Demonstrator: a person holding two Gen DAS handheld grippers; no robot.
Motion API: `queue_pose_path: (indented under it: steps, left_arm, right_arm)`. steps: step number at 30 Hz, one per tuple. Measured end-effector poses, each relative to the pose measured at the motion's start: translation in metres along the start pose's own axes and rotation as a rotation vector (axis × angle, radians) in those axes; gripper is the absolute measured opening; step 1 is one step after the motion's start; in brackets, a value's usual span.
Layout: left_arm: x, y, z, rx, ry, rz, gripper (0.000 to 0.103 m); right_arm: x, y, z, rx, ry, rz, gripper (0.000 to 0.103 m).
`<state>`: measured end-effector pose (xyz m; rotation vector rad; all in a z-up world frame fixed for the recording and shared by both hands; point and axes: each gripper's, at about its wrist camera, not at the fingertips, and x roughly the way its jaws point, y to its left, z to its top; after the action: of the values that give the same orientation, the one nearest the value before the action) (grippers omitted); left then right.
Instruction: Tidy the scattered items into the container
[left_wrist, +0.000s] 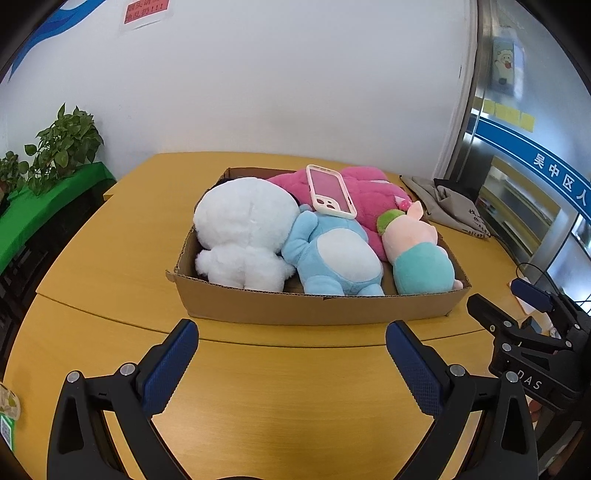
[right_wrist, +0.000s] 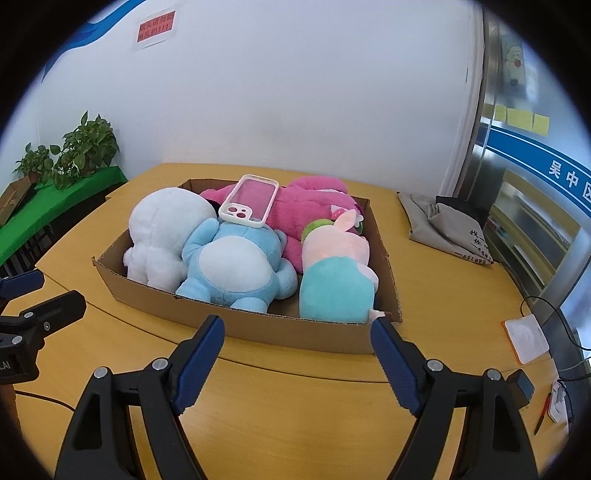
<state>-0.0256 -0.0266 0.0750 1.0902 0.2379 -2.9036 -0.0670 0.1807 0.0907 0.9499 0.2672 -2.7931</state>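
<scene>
On the yellow wooden table (left_wrist: 110, 354) by a white wall (left_wrist: 277, 74) sits the cardboard box (left_wrist: 314, 306). Potted plants (right_wrist: 88, 147) stand aside. Left gripper (left_wrist: 291, 332) and right gripper (right_wrist: 297, 328) both gape, empty.

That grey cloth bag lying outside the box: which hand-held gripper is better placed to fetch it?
Probably the right hand-held gripper: open, empty, and the grey cloth bag lies on its side of the cardboard box.

Black claw (left_wrist: 291, 336) frames, blue ribbed pads (left_wrist: 168, 369), silver screws (left_wrist: 127, 368)
</scene>
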Motion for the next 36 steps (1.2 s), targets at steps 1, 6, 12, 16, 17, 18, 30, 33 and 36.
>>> queue_pose_path:
  steps: [1, 6, 12, 16, 17, 18, 30, 33, 36]
  left_arm:
    - [0.0, 0.0, 0.0, 0.0, 0.0, -0.002, 0.103]
    - [-0.001, -0.001, -0.001, 0.011, 0.002, -0.001, 0.103]
    - [0.0, 0.0, -0.002, 0.007, 0.007, 0.004, 0.103]
    - [0.0, -0.004, -0.002, 0.018, 0.005, 0.001, 0.103]
    - [-0.001, -0.005, -0.003, 0.022, 0.005, 0.0, 0.103]
    - [-0.001, -0.006, -0.003, 0.026, 0.004, -0.001, 0.103]
    - [0.0, -0.013, -0.002, 0.044, 0.004, 0.001, 0.103]
    - [0.001, -0.013, -0.003, 0.045, 0.001, 0.006, 0.103]
    - [0.002, -0.014, -0.003, 0.048, 0.006, 0.007, 0.103]
  right_arm:
    - [0.0, 0.001, 0.0, -0.002, 0.001, 0.001, 0.082]
    - [0.0, 0.001, -0.002, -0.001, 0.005, -0.002, 0.082]
    - [-0.001, -0.002, -0.003, 0.009, 0.007, 0.006, 0.082]
    - [-0.001, -0.004, -0.005, 0.014, 0.008, 0.007, 0.082]
    - [-0.001, -0.005, -0.005, 0.015, 0.01, 0.006, 0.082]
    - [-0.001, -0.004, -0.006, 0.015, 0.011, 0.007, 0.082]
    - [0.003, -0.007, -0.008, 0.028, 0.02, 0.022, 0.082]
    - [0.004, -0.007, -0.009, 0.032, 0.022, 0.026, 0.082]
    - [0.007, -0.007, -0.01, 0.041, 0.028, 0.031, 0.082]
